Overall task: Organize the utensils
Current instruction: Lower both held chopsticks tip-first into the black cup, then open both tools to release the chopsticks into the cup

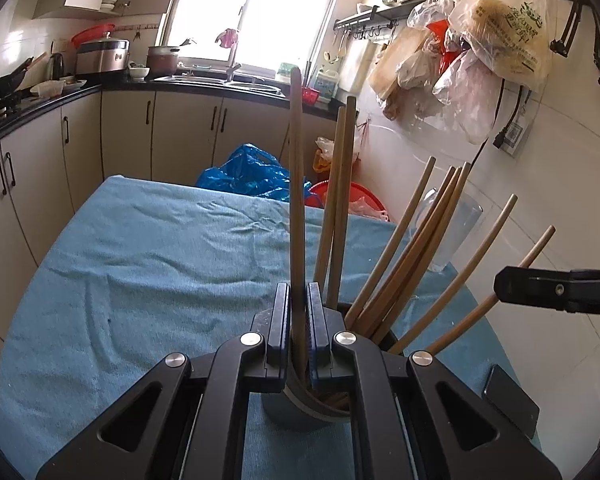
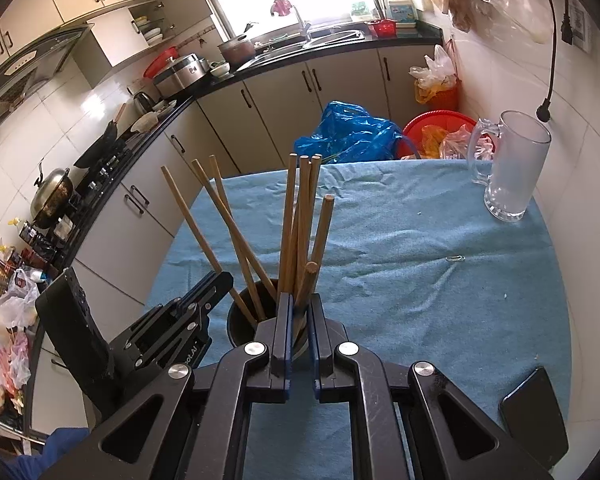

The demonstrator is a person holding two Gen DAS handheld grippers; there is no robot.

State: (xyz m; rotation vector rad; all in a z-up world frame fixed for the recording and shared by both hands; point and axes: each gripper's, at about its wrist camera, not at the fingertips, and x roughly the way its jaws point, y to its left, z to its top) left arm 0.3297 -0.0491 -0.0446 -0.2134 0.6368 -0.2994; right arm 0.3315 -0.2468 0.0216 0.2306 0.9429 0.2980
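at centre frame over the blue cloth (image 1: 140, 240), the left gripper (image 1: 299, 300) and right gripper (image 2: 299, 312) each pinch a chopstick (image 1: 296, 200) standing in the dark holder (image 2: 240, 320), apparently mid-sorting; next comes a clean lift or release.

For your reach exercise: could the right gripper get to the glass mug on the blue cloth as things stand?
Probably not yet. The right gripper is shut on a chopstick in the holder. The cloth toward the mug lies bare.
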